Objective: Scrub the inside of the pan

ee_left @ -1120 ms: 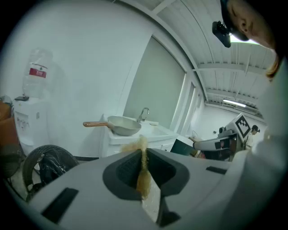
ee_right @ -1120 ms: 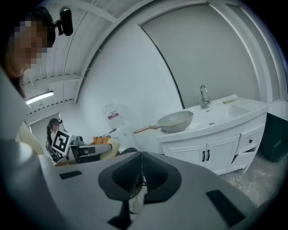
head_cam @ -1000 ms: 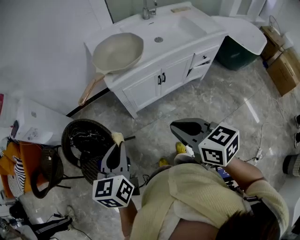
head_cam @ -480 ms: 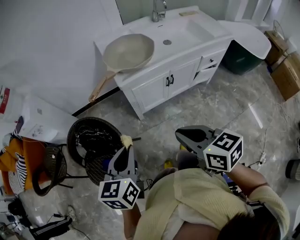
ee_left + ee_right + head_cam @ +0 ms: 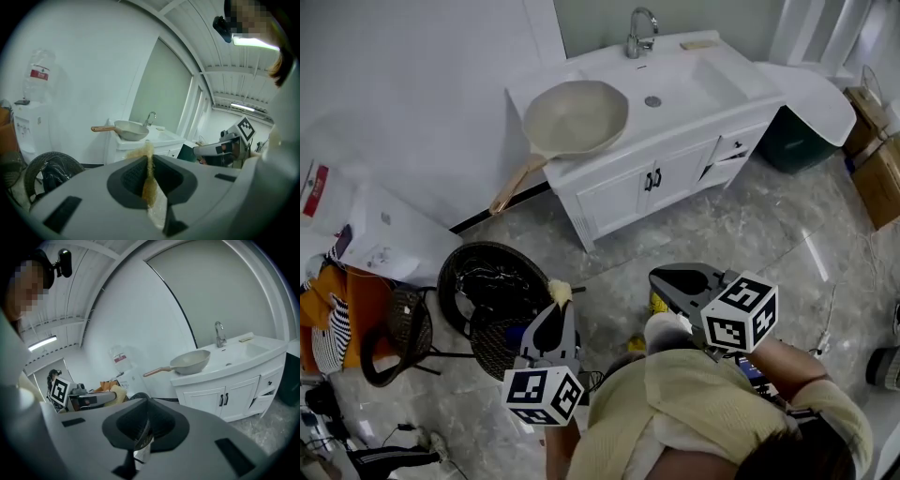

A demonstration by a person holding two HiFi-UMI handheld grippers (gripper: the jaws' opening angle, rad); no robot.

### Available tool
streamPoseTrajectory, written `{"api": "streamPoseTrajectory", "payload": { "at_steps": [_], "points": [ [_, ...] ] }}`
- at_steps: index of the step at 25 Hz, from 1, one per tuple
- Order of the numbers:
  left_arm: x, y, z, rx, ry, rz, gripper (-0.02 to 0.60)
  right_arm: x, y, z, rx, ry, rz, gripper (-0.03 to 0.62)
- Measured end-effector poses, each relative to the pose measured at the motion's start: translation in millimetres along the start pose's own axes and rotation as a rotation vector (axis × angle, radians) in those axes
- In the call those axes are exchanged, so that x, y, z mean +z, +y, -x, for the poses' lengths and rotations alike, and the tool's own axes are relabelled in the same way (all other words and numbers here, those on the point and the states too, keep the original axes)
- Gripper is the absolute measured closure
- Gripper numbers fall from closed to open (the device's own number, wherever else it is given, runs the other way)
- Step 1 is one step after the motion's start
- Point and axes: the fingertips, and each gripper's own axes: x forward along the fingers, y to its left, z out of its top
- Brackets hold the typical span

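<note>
Head view looks down on a person standing on the tiled floor, well apart from the white counter [image 5: 748, 64] where the pan [image 5: 577, 117] sits left of the sink, its open side up and its wooden handle [image 5: 514, 187] jutting past the counter's edge, where a gripper could probably take it. Left gripper [image 5: 555, 305] is clamped on a yellowish sponge [image 5: 560, 292]; the left gripper view shows it pinched thin between the jaws with a tuft left past the tips, likely so the soft end meets the pan first. Right gripper [image 5: 656, 275] is closed with nothing from the scene between its jaws, probably kept free to steady the pan. Both point toward the counter, so scrubbing has not begun; the approach comes first.
</note>
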Motion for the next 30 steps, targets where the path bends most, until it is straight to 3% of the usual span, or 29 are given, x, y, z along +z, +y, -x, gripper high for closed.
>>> {"api": "streamPoseTrajectory", "payload": {
  "at_steps": [16, 30],
  "points": [
    [54, -6, -99, -0.025, 0.008, -0.026, 0.497, 66, -83, -39, 0.053, 0.011, -0.005, 0.564],
    [89, -31, -169, 0.033, -0.049, -0.049, 0.497, 91, -152, -43, 0.132, 0.057, 0.009, 0.563]
  ]
}}
